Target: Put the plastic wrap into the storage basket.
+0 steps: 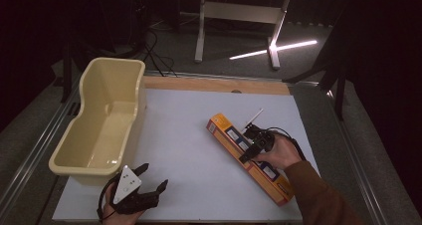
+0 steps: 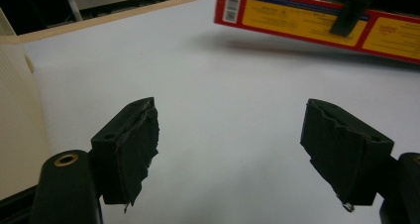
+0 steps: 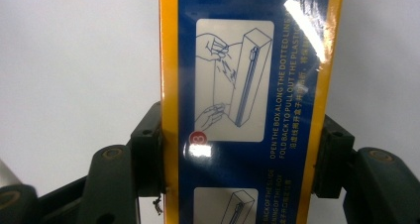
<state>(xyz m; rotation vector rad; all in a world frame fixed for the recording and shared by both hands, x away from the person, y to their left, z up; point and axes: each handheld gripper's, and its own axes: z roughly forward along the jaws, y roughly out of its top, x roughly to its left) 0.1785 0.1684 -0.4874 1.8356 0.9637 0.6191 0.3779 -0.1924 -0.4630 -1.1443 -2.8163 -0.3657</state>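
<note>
A long orange-and-blue box (image 1: 229, 134) lies diagonally across the right half of the white mat (image 1: 194, 150). My right gripper (image 1: 254, 148) is shut on it across its width near the middle. In the right gripper view the box (image 3: 247, 60) runs up between the jaws, and both pads (image 3: 148, 157) press on its orange edges. The left gripper view shows the box (image 2: 297, 21) slightly above its shadow, with the right gripper (image 2: 346, 16) on top. My left gripper (image 1: 154, 176) rests open at the mat's front left, with bare mat between its jaws (image 2: 230, 135).
A deep cream tub (image 1: 107, 85) stands empty along the mat's left edge, close to my left gripper, and its wall (image 2: 15, 110) shows beside the left jaw. A thin white strip (image 1: 254, 118) lies just behind the box. A wooden table edge (image 1: 214, 84) borders the far side.
</note>
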